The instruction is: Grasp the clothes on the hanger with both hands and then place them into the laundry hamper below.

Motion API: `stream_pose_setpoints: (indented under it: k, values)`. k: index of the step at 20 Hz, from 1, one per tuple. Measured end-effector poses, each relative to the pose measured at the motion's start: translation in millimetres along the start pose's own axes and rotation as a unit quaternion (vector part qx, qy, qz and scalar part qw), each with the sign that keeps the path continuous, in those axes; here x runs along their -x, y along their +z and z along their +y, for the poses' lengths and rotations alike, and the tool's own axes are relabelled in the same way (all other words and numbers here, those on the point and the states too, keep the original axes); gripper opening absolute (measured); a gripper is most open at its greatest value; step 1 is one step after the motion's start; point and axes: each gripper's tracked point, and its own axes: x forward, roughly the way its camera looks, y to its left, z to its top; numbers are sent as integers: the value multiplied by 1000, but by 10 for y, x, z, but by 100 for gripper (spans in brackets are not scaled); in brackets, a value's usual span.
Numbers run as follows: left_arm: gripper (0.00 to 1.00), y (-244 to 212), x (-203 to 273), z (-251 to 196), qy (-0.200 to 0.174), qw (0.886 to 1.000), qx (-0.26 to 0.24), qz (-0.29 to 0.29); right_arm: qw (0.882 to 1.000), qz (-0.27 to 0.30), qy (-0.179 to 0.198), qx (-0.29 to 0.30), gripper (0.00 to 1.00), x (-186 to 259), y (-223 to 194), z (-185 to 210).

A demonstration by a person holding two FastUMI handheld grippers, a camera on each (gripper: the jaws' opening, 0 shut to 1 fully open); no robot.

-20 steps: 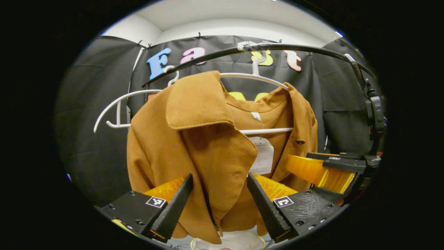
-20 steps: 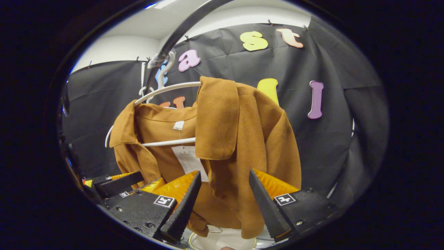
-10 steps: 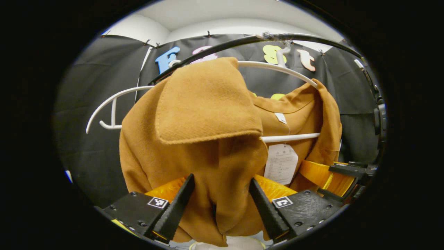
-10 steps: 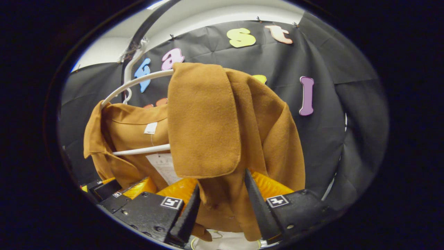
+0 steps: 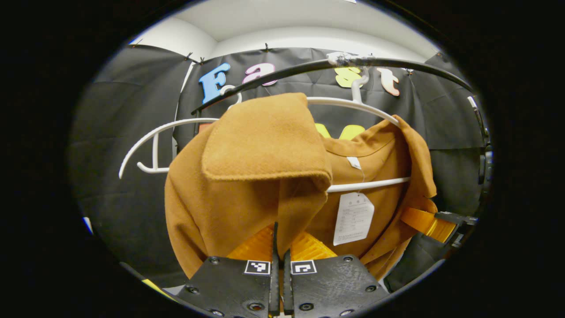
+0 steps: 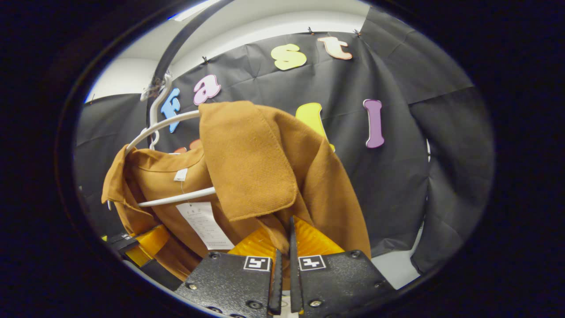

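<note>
A tan wool coat (image 5: 256, 150) hangs on a white hanger (image 5: 348, 102) from a black rail (image 5: 410, 65). My left gripper (image 5: 280, 242) is shut on the coat's front panel just below the big lapel. In the right gripper view the same coat (image 6: 265, 163) hangs on the hanger (image 6: 174, 121) under the rail (image 6: 176, 46), and my right gripper (image 6: 284, 238) is shut on the other front panel under its lapel. The right gripper (image 5: 435, 221) also shows at the coat's far edge in the left gripper view, and the left gripper (image 6: 141, 243) at lower left in the right gripper view.
A second, bare white hanger (image 5: 152, 132) hangs on the rail to the left of the coat. A paper tag (image 5: 354, 217) dangles inside the coat below the collar. Black cloth walls stand close behind the rail.
Both grippers went from open around the coat's front panels to shut on the cloth. The coat has dropped a little in both views.
</note>
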Motion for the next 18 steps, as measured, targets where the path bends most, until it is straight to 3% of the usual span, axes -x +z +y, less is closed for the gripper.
stream_pose_setpoints:
  k: [4, 10, 11, 13, 14, 15, 18]
  values:
    - [3, 104, 188, 5, -4, 1000, 4, -5, 999, -21, 6, -32, 9, 172, 152, -74]
    - [3, 423, 383, 273, 25, 998, 38, -34, 995, -27, 8, -92, 9, 267, 302, -233]
    - [7, 414, 286, 362, 30, 998, 43, -37, 994, -32, 10, -100, 9, 287, 345, -262]
    - [1, 496, 464, 406, 31, 997, 51, -41, 991, -35, 18, -126, 8, 307, 416, -285]
    - [6, 506, 484, 439, 31, 997, 56, -42, 990, -32, 24, -139, 9, 285, 444, -299]
    - [1, 517, 512, 446, 27, 997, 63, -40, 987, -30, 31, -152, 7, 252, 473, -302]
    - [1, 665, 530, 588, 34, 996, 66, -52, 980, -31, 45, -192, 9, 197, 619, -346]
